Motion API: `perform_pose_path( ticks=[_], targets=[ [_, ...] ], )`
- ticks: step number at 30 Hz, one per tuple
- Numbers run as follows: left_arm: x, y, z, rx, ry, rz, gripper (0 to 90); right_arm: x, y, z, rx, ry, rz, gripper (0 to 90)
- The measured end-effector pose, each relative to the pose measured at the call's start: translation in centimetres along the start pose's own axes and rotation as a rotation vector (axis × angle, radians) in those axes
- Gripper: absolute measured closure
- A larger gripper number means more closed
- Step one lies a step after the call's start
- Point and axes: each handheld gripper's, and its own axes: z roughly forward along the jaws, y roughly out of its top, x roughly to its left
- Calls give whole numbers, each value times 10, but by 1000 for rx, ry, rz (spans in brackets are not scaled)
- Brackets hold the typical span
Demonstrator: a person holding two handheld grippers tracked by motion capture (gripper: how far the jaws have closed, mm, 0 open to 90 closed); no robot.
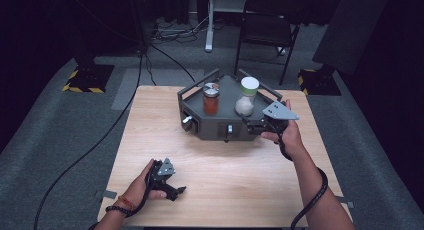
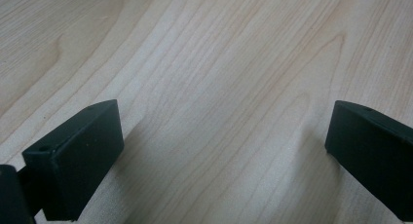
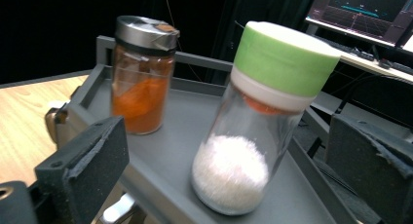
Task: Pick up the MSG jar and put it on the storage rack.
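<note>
On the far half of the wooden desk [image 1: 150, 115] stands a grey tray-topped stand [image 1: 222, 121] with raised rails. On its tray sit two jars: an orange spice jar [image 1: 211, 99] with a metal lid toward ten o'clock, and a glass jar with a green cap [image 1: 247, 96] holding white grains toward two o'clock. They stand near each other but apart.

At about three o'clock of the stand, the right hand-held gripper [image 1: 262, 124] sits at the tray's edge, gripped by the person's right hand [image 1: 289, 135]. In the right gripper view its jaws stand wide, with the green-capped jar [image 3: 265, 117] between them but farther off, untouched; that jar looks tilted in this view. The spice jar [image 3: 141, 75] stands upright beyond the left jaw.

Toward seven o'clock on the desk, the left hand-held gripper [image 1: 176, 191] rests low over bare wood in the left hand [image 1: 142, 187]. In the left gripper view its jaws are spread wide over the wood grain [image 2: 219, 87], holding nothing.
</note>
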Motion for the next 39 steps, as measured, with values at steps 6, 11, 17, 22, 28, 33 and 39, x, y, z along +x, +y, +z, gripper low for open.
perform_pose_path(
  ticks=[6, 11, 17, 22, 28, 33, 39],
  targets=[
    [0, 0, 0, 0, 0, 0, 1, 3, -13, -12, -5, 29, -24, 20],
    [0, 0, 0, 0, 0, 0, 1, 6, -21, -19, 0, 72, -18, 21],
    [0, 0, 0, 0, 0, 0, 1, 11, -33, -21, 43, 143, -31, 21],
    [0, 0, 0, 0, 0, 0, 1, 15, -41, -20, 71, 176, -35, 21],
    [0, 0, 0, 0, 0, 0, 1, 23, -53, -21, 93, 189, -44, 21],
    [0, 0, 0, 0, 0, 1, 1, 29, -61, -22, 113, 200, -55, 21],
    [0, 0, 0, 0, 0, 1, 2, 33, -66, -25, 147, 227, -78, 21]
  ],
)
